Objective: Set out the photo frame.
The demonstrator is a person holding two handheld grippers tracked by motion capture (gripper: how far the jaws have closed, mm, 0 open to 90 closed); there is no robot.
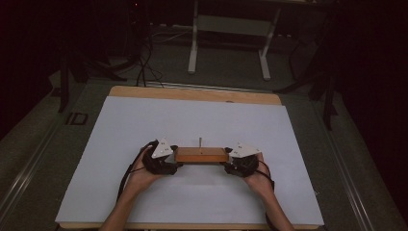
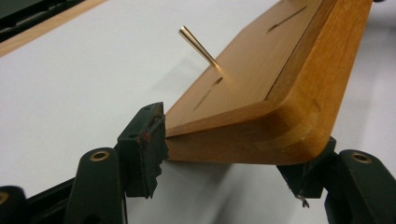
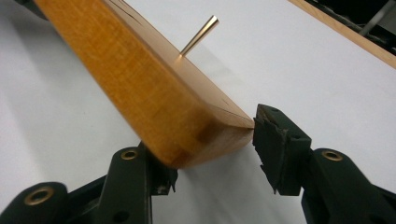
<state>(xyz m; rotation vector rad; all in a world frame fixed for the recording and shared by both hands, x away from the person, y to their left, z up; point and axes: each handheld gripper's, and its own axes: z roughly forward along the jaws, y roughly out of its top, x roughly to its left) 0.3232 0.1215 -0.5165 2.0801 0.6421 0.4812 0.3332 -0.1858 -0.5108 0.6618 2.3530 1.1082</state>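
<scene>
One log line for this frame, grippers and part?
left gripper: shut on left end of wooden base | right gripper: shut on right end | base: on white sheet, brass peg upright

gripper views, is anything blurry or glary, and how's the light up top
High view: dim, dark around the white table, wooden block sharp enough. Left gripper view: block crisp near the jaws, soft sheen on top, brass pin slightly soft. Right gripper view: near edge sharp, pin blurred, shadow beneath.
</scene>
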